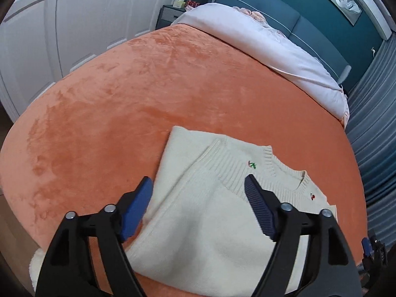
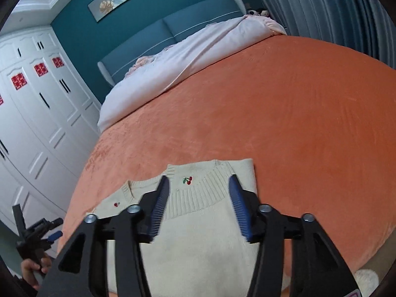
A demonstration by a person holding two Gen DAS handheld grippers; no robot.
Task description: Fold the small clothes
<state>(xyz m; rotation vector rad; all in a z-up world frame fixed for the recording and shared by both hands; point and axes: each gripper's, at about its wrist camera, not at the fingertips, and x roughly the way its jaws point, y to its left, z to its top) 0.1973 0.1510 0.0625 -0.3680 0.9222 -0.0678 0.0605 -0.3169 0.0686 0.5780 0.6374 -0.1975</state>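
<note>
A cream knit sweater (image 1: 205,222) with small cherry embroidery lies partly folded on the orange bed cover (image 1: 138,104). A ribbed hem or cuff band is folded over near the neckline. My left gripper (image 1: 198,183) is open and empty, hovering above the sweater's left part. In the right wrist view the same sweater (image 2: 198,247) lies near the bed's near edge. My right gripper (image 2: 198,180) is open and empty above the ribbed band with the cherry mark (image 2: 187,180). The left gripper (image 2: 53,236) shows at lower left, held in a hand.
A pale pink duvet (image 1: 272,49) is bunched toward the blue headboard (image 1: 309,24). White wardrobe doors (image 2: 37,123) stand on one side and grey curtains (image 1: 376,136) on the other. A fluffy white thing (image 2: 366,279) lies below the bed's edge.
</note>
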